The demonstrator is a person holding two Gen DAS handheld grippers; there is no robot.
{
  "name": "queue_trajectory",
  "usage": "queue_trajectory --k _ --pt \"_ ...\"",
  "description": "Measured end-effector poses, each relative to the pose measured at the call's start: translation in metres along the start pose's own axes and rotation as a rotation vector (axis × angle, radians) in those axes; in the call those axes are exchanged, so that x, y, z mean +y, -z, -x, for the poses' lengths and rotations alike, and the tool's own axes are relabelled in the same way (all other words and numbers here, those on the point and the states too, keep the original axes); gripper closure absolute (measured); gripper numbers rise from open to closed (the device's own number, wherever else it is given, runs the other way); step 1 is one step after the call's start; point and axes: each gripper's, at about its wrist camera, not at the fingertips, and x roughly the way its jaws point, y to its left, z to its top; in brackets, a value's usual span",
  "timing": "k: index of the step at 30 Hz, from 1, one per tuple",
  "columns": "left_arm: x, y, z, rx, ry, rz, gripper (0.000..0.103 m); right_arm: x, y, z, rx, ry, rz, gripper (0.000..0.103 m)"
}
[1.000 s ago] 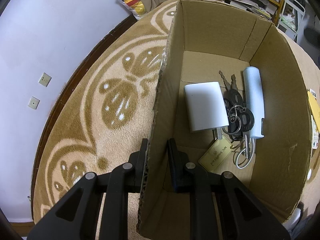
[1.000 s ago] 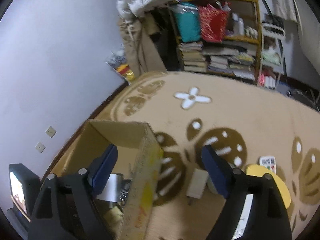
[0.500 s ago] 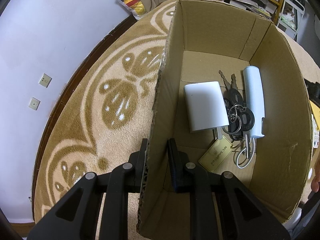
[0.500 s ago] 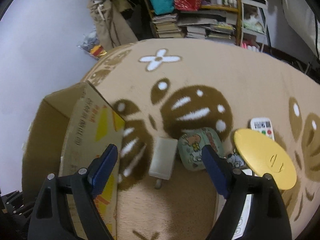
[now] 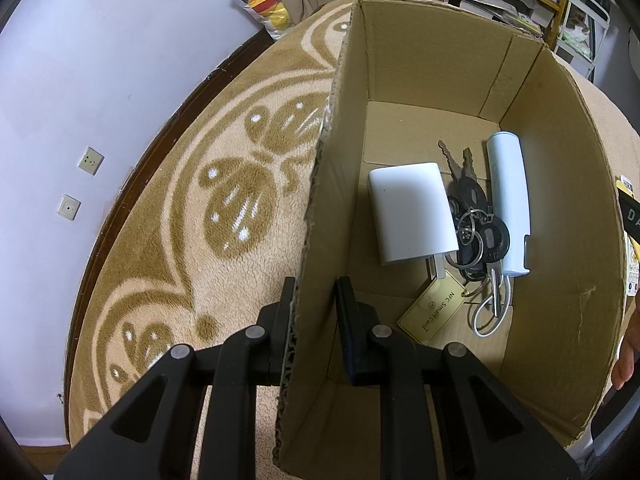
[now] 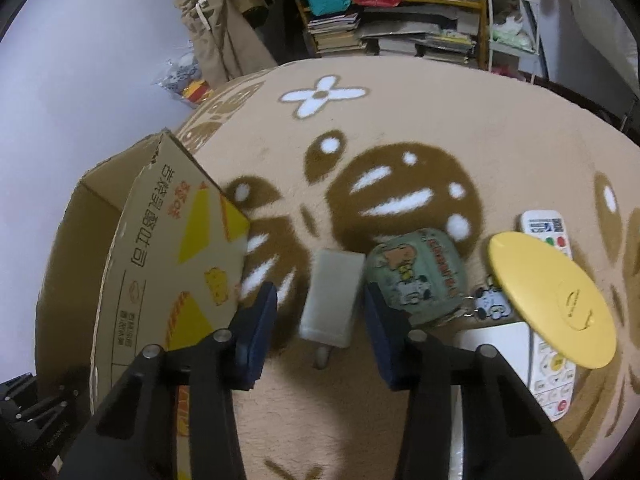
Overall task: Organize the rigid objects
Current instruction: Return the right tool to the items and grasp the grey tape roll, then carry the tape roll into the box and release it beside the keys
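Left gripper (image 5: 313, 308) jaws clamp cardboard box (image 5: 568, 264) wall edge; right gripper (image 6: 320, 332) jaws spread, straddling white charger (image 6: 331, 298).

Patterned tan rug (image 6: 420, 128), lilac wall (image 5: 100, 60), bookshelf (image 6: 400, 20)

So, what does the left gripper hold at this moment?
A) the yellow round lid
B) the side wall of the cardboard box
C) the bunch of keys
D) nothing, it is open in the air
B: in the left wrist view the left gripper has one finger outside and one inside the cardboard box, closed on its wall; the keys lie untouched on the box floor.
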Motion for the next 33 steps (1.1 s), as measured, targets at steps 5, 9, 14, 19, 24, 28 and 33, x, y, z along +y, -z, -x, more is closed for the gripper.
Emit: queue_trajectory --k 5,9,14,19,24,28,33 --pt "0.0 0.0 0.0 0.0 0.0 0.001 0.085 0.0 0.0 -0.011 0.035 0.025 -0.01 0.063" --pt "0.0 0.0 0.0 0.0 0.001 0.002 0.085 0.0 -0.001 -0.02 0.042 0.056 -0.01 0.079" --pt "0.0 0.0 0.0 0.0 -0.001 -0.001 0.085 0.003 0.004 -0.016 0.013 0.086 0.025 0.079" --pt "0.0 0.0 0.0 0.0 0.0 0.0 0.085 0.013 0.01 0.005 -0.061 0.096 0.082 0.079" --pt "0.0 0.0 -0.001 0.0 -0.001 -0.001 0.085 0.028 0.002 0.031 -0.119 0.06 0.114 0.079" --pt "0.0 0.0 -0.001 -0.001 -0.002 -0.003 0.085 0.043 -0.007 0.053 -0.169 0.02 0.136 0.079" --pt "0.0 0.0 -0.001 -0.001 -0.002 -0.003 0.085 0.064 -0.013 0.073 -0.215 -0.039 0.174 0.079"
